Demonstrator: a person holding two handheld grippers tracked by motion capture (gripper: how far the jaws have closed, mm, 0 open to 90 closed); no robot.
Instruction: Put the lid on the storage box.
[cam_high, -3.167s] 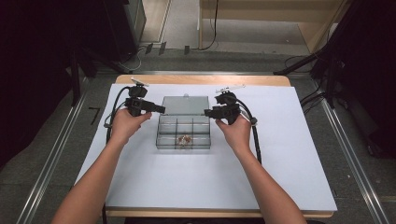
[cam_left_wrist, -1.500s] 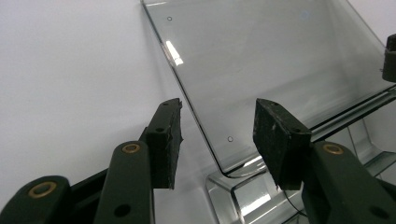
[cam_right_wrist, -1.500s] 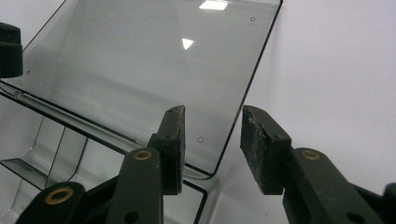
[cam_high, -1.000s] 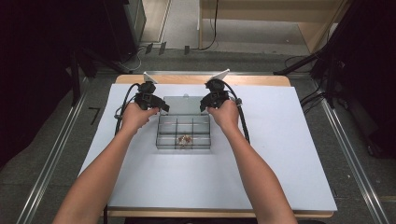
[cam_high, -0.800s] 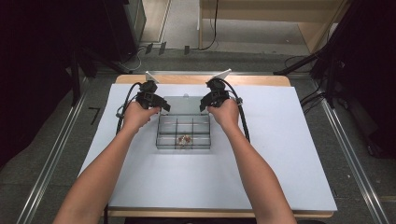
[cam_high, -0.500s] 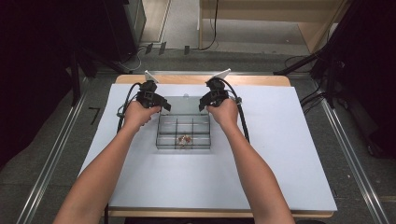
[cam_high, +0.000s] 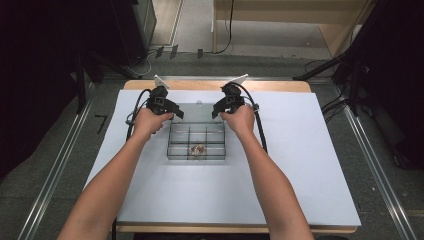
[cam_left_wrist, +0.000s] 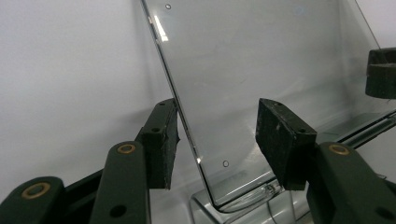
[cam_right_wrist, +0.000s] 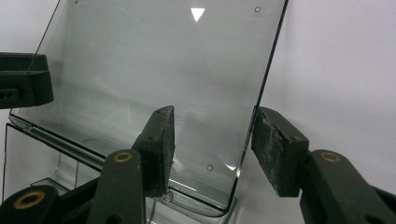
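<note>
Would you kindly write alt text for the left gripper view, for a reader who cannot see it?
The left gripper has its two black jaws open astride the side edge of a clear plastic box lid, which stands open above a white table. The left jaw sits right at the lid's edge and the right jaw stands apart from it.

Compartment box (cam_high: 196, 142) mid-table (cam_high: 310, 165); lid (cam_high: 198, 113) behind it; small items (cam_high: 198, 149) in front-middle compartment.

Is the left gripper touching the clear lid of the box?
Touching. In the left gripper view, the left gripper straddles the lid edge: its outer pad rests against the edge, while the other pad stands off from the lid.
</note>
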